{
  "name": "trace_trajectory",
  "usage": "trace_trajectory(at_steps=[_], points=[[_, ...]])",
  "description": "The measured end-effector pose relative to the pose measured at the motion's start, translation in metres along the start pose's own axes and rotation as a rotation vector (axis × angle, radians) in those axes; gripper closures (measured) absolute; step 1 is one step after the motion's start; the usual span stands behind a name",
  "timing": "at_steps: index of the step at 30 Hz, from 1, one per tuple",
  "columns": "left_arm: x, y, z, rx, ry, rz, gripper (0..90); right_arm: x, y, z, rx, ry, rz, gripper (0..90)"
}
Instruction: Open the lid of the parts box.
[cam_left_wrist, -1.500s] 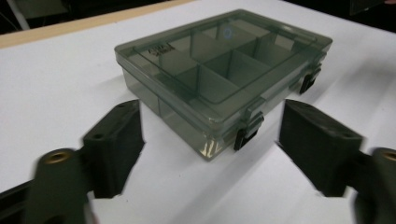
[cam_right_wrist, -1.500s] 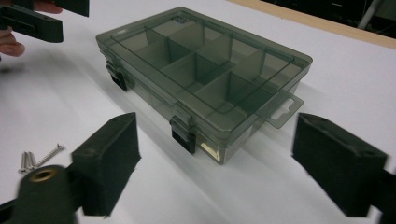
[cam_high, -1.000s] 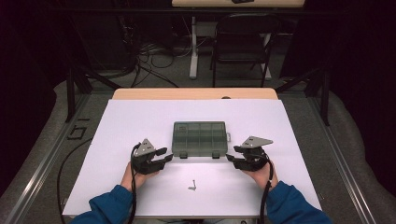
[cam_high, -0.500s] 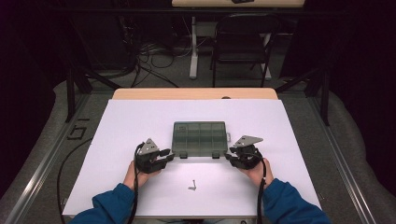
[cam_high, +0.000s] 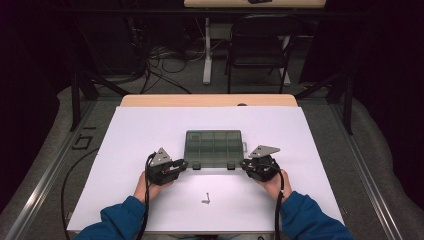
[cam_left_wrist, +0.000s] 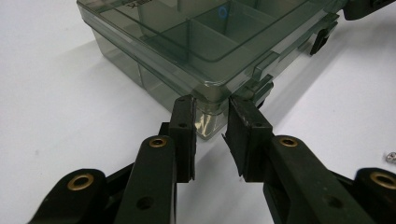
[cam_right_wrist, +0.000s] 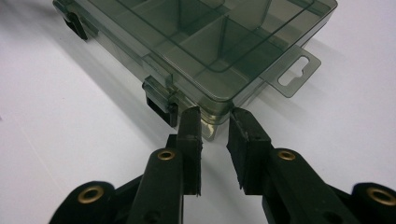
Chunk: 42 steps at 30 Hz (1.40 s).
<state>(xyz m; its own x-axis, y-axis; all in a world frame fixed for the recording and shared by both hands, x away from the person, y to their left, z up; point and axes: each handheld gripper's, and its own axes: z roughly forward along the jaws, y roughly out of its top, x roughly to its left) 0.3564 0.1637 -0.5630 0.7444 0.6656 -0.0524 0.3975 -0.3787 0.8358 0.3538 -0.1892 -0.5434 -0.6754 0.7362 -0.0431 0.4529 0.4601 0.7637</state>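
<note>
While flat, organizer box (cam_high: 214, 148), long axis left-right.

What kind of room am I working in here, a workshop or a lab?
It looks like a lab or recording room, not a home: a table covered in white under bright light, dark surroundings, loose cables on the floor behind, and a folding chair by another desk.

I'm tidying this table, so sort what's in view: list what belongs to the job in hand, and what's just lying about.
In the job: box; left gripper and right gripper, jaws just closing on its near corners.
Lying about: screw, chair, floor cables.
</note>
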Motion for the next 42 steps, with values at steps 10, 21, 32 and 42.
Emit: trace_trajectory(at_steps=[10, 21, 32, 42], points=[[-0.0007, 0.0010, -0.0013, -0.011, 0.001, 0.015, 71.2, -0.0015, 0.0014, -0.0031, -0.024, 0.009, 0.007, 74.2], [-0.0019, 0.0020, -0.0038, -0.051, 0.017, 0.027, 69.9, -0.0013, 0.0021, -0.0042, -0.034, 0.004, 0.012, 74.5], [-0.0022, 0.0033, -0.0055, -0.067, 0.022, 0.031, 70.0, -0.0024, 0.0036, -0.0067, -0.055, -0.005, 0.026, 74.6], [-0.0013, 0.0056, -0.0070, -0.073, 0.012, 0.022, 70.3, -0.0036, 0.0051, -0.0081, -0.077, 0.005, 0.043, 75.0]])
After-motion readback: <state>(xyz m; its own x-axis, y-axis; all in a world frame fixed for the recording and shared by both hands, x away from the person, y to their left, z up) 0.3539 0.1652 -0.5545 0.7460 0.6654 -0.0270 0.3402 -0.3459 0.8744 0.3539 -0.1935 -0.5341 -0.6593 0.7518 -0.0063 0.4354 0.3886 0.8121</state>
